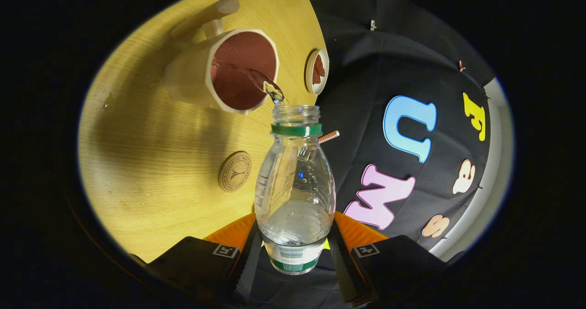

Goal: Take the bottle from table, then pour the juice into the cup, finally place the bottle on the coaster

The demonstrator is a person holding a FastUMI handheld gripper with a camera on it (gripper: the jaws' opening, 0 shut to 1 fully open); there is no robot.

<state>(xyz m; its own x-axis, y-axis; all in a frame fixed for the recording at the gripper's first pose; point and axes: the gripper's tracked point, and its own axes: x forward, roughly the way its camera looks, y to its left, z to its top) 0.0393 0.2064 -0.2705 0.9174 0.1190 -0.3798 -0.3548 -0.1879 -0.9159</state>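
Bottle point(294, 185) sits at the lower middle of the frame, clamped between the two fingers of the gripper point(294, 249), which press on its labelled lower body from either side. The gripper is rolled and tipped over, so the table point(151, 162) stands as a slanted yellow slab across the left half of the frame and the booth wall takes up the right half. The bottle is clear and uncapped, with a green ring around its neck, and its mouth points away from the fingers towards the cup point(224, 71). A thin stream point(268, 84) of liquid runs from the mouth over the cup's rim and into it.

The cup lies in the upper left of the frame, beyond the bottle's mouth; it is pale with a long handle and a reddish-brown inside. The coaster point(234, 171), a round wooden disc, lies on the table just left of the bottle's shoulder, apart from the cup. A small dish point(317, 71) with brown pieces in it sits at the table's edge, right of the cup. A few drops show on the table near its left side.
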